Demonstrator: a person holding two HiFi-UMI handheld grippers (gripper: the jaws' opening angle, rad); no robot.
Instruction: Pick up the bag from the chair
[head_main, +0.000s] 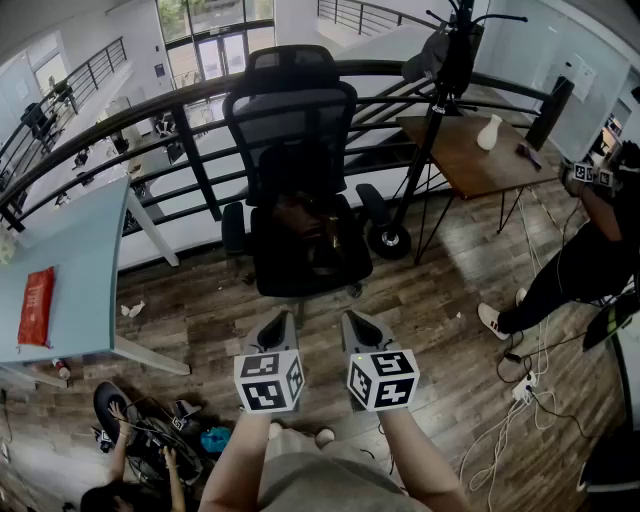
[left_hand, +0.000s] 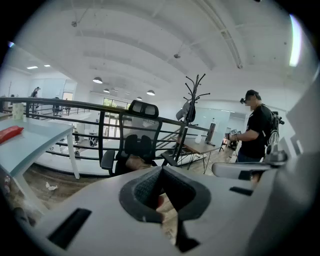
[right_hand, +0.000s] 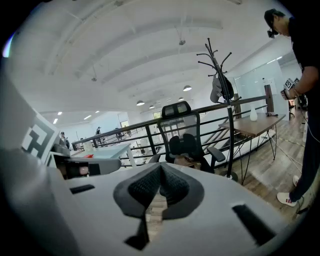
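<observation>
Nearest, the left gripper (head_main: 277, 320) and right gripper (head_main: 353, 320) are held side by side over the plank floor (head_main: 200, 300), both tilted a little downward toward the chair (head_main: 296, 150). In its own view, the left gripper (left_hand: 160, 171) has its jaws pressed together at the tips with nothing between them. The right gripper (right_hand: 160, 168) is likewise clenched on nothing, and only floor shows through the gap below the pads.

Just beyond them stands the black office chair, facing the grippers and apart from both. The bag (head_main: 300, 222), brown, lies on its seat against the backrest; it also shows in the left gripper view (left_hand: 136, 161) and the right gripper view (right_hand: 189, 161).

Behind the chair runs a dark railing (head_main: 150, 110). To the left is a blue table (head_main: 80, 250) bearing a red packet (head_main: 37, 305). To the right a coat rack (head_main: 432, 130) stands beside a wood table (head_main: 470, 165) with a white vase (head_main: 488, 132) on it. A person (head_main: 580, 270) in black stands at the far right.
</observation>
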